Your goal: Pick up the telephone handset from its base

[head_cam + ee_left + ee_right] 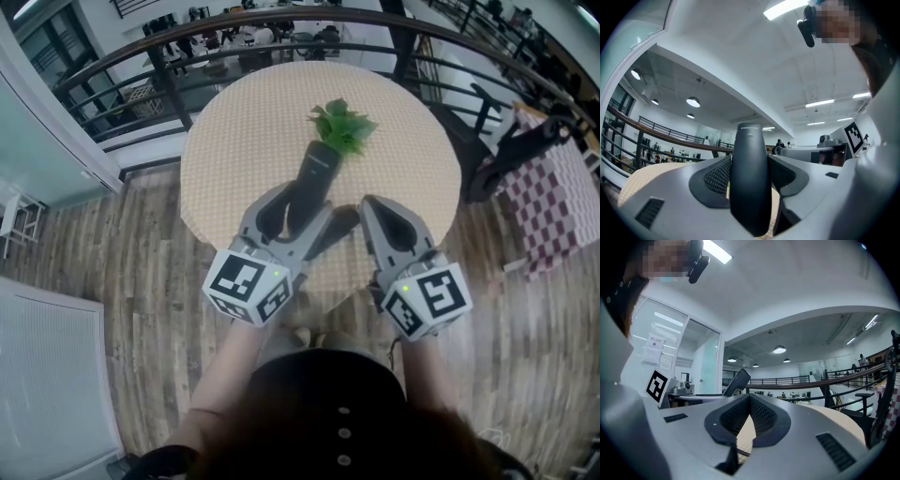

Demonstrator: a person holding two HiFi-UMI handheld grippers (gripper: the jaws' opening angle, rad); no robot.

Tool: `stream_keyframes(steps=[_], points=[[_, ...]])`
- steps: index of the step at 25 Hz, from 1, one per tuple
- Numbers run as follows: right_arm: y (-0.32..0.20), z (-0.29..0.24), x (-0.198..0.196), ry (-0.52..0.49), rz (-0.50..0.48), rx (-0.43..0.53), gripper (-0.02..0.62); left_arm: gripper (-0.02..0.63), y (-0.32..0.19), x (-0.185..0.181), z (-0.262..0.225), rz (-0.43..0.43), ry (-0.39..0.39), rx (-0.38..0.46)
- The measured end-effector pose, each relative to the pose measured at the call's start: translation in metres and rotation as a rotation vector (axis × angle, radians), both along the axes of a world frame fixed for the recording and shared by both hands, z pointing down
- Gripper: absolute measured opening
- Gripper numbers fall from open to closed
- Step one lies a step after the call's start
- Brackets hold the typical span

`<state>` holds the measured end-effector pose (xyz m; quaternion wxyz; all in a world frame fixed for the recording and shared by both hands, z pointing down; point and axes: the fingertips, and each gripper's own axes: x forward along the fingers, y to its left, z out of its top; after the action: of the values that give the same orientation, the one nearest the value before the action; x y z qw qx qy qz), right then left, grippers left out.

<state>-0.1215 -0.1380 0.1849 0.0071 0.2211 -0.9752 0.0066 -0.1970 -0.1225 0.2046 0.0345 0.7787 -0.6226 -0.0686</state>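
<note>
A black telephone handset (316, 171) stands nearly upright above the near part of the round table, and my left gripper (298, 211) is shut on its lower half. In the left gripper view the handset (750, 180) fills the gap between the jaws, its narrow top pointing up. My right gripper (375, 214) hovers just right of it, shut with nothing in it; its jaw tips meet (749, 398). The handset's top (737, 380) shows to the left in the right gripper view. A dark shape (340, 225) between the grippers may be the base; I cannot tell.
A small green plant (342, 127) sits on the woven beige table (244, 141) just beyond the handset. A dark curved railing (187, 47) runs behind the table. A chair with a checked cloth (553, 202) stands to the right. Wood floor surrounds the table.
</note>
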Motion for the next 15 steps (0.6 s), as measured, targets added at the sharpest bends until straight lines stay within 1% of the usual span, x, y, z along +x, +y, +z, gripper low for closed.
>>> stream_keyframes(steps=[12, 15], points=[[-0.001, 0.008, 0.006, 0.028, 0.015, -0.013, 0.009, 0.252, 0.000, 0.009, 0.004, 0.032, -0.014, -0.018], [0.001, 0.010, 0.008, 0.036, 0.015, -0.012, 0.009, 0.252, 0.002, 0.011, 0.007, 0.041, -0.029, -0.027]])
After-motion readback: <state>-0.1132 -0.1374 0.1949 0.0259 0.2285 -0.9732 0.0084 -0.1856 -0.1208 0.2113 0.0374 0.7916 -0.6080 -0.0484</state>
